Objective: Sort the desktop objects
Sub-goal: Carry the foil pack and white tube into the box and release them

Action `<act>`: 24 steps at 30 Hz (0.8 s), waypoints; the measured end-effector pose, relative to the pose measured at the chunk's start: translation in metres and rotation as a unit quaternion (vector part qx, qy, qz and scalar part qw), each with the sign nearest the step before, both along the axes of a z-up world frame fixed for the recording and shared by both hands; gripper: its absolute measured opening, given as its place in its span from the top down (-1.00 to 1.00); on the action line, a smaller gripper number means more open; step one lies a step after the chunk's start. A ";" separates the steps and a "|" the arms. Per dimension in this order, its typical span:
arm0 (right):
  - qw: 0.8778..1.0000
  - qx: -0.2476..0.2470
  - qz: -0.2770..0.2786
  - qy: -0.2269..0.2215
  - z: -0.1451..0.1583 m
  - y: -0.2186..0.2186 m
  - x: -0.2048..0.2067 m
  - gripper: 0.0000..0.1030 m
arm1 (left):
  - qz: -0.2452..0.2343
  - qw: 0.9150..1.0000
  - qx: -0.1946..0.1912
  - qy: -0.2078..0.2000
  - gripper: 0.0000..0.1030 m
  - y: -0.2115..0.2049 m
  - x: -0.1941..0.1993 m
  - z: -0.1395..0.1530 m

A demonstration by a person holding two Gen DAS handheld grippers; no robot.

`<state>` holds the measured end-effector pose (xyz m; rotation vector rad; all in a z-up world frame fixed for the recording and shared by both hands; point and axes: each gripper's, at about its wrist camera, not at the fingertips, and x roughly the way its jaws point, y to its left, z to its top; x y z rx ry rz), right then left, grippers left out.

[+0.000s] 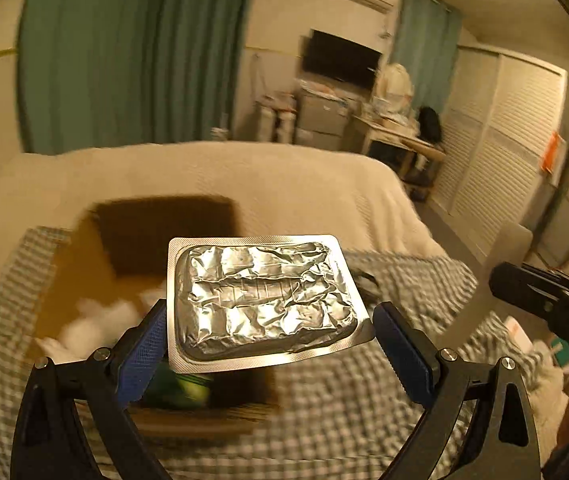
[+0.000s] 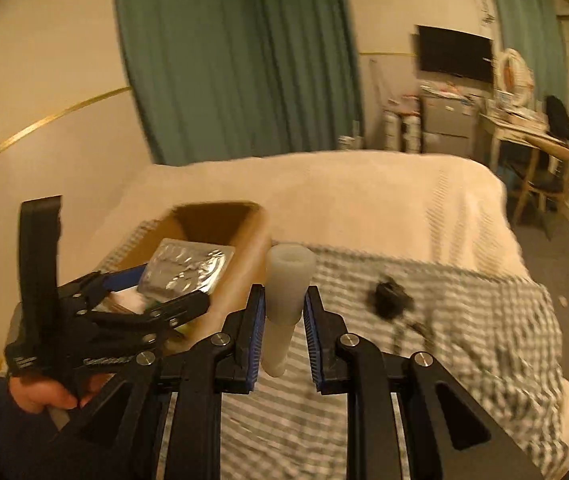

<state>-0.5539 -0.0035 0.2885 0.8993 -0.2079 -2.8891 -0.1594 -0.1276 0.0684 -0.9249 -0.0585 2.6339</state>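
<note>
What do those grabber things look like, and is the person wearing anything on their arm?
Each tool is a black plastic pincer with two long fingers, silver round bolts at the joints, and blue ridged pads on the inner faces. The left tool has a black handle with small white lettering and an upright black strap. The right tool looks the same. The hand on the left tool comes from a dark blue sleeve.

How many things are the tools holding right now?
2. A foil blister pack in the left tool, above the cardboard box; a white tube in the right tool.
</note>
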 end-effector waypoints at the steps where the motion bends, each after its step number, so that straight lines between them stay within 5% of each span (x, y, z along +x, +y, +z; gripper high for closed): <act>1: 1.000 0.000 0.015 0.002 0.006 -0.015 -0.009 0.64 | 0.010 1.000 -0.004 0.002 -0.93 -0.012 -0.005 0.002; 6: 0.998 0.001 0.067 -0.006 0.014 -0.075 -0.056 0.64 | 0.049 0.999 -0.016 -0.002 -0.93 -0.056 -0.031 -0.008; 12: 0.994 0.001 0.095 -0.049 -0.019 -0.120 -0.117 0.64 | 0.060 0.998 -0.022 -0.020 -0.93 -0.081 -0.056 -0.046; 15: 0.994 0.012 0.086 -0.061 -0.036 -0.128 -0.137 0.46 | 0.069 0.997 -0.013 -0.025 -0.96 -0.087 -0.064 -0.059; 16: 0.995 0.007 0.082 -0.062 -0.040 -0.126 -0.141 0.11 | 0.072 0.997 -0.009 -0.029 -0.98 -0.088 -0.066 -0.061; 18: 0.996 -0.004 0.064 -0.057 -0.041 -0.117 -0.145 -0.16 | 0.074 0.996 -0.007 -0.039 -0.98 -0.094 -0.062 -0.063; 24: 0.999 -0.023 0.028 -0.022 -0.019 -0.080 -0.116 -0.16 | 0.086 0.996 -0.017 -0.034 -1.00 -0.081 -0.044 -0.045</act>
